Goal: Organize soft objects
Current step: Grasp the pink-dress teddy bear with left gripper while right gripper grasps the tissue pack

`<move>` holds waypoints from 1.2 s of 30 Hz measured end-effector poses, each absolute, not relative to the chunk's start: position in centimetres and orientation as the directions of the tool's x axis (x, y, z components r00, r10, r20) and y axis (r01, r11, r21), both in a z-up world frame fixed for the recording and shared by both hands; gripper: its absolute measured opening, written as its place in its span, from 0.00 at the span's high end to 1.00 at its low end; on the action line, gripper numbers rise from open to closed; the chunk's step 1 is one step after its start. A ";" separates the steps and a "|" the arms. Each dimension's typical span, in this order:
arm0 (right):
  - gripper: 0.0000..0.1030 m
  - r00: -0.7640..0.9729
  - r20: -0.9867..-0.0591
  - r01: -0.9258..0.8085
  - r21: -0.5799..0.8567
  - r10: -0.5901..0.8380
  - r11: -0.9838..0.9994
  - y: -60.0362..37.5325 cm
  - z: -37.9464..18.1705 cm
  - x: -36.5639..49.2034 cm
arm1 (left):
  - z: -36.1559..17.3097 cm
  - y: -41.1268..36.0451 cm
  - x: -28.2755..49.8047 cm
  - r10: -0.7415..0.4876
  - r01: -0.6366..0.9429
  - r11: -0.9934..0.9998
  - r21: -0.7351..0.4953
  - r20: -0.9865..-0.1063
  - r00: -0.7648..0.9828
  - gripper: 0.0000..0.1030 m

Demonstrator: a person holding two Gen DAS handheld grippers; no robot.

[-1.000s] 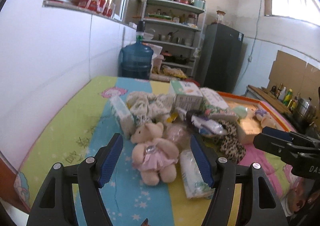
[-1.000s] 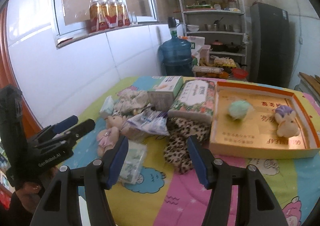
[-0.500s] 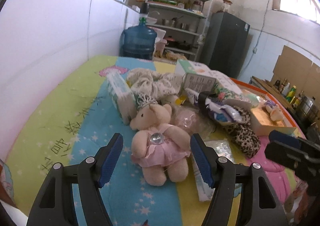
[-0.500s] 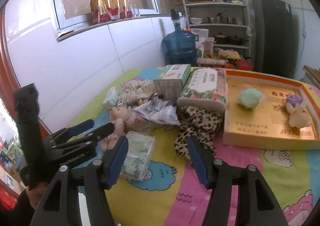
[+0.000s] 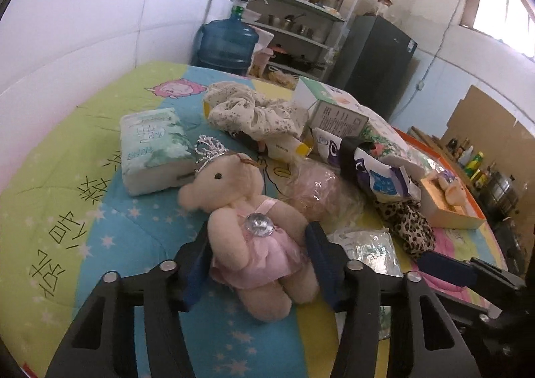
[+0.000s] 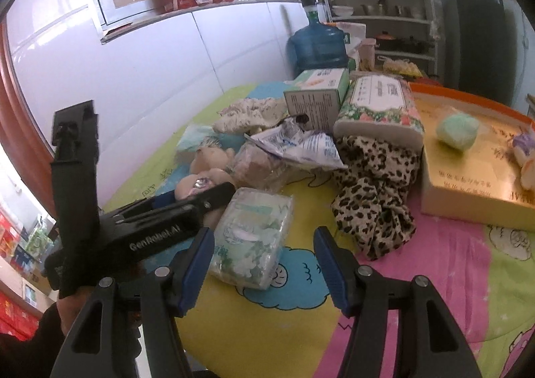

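Barely begun: two toys in the orange tray (image 6: pixel 468 95), left gripper (image 5: pixel 259 256) closing around the bear (image 5: pixel 254 227) (grip unclear), right gripper (image 6: pixel 264 264) open, empty.

The teddy bear (image 5: pixel 247 207) is matt, short-piled beige plush in a pink satin-like dress, with a faceted glossy gem at its chest and a glittery tiara. The quilted bedspread (image 5: pixel 83 211) beneath it is smooth printed cloth, while the tissue pack (image 6: pixel 252 236) and the snack bag (image 6: pixel 301 144) are wrapped in crinkled, shiny plastic film. The leopard-print cloth (image 6: pixel 374 191) looks soft and matt, the gift box (image 6: pixel 468 177) is gold-sheened cardboard, and the left gripper (image 5: pixel 259 261) is matt black plastic with ribbed blue pads (image 5: pixel 321 257).
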State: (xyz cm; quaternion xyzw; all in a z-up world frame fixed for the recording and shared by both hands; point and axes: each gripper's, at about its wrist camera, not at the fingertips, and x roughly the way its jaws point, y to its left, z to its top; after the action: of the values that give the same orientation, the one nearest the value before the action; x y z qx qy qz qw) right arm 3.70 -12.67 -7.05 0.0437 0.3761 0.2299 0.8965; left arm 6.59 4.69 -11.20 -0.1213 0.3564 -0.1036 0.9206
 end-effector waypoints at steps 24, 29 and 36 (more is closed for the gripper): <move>0.35 0.573 -0.711 -0.397 0.194 0.407 0.897 -8.7 -9.3 4.5 | -11.3 6.1 7.0 -0.291 0.100 0.942 -0.320 -0.634 0.717 0.58; 0.48 0.571 -0.706 -0.393 0.214 0.420 0.894 -8.8 -9.3 4.7 | -11.3 6.2 6.9 -0.301 0.108 0.939 -0.328 -0.625 0.720 0.65; 0.52 0.575 -0.690 -0.400 0.233 0.440 0.887 -9.6 -8.8 4.6 | -10.7 6.5 5.9 -0.288 0.100 0.941 -0.324 -0.608 0.740 0.68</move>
State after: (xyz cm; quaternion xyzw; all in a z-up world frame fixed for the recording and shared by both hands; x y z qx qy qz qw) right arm 4.58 -9.63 -8.77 0.0256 0.3955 0.2368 0.8870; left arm 5.89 6.54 -10.75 -0.1361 0.3452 -0.1054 0.9226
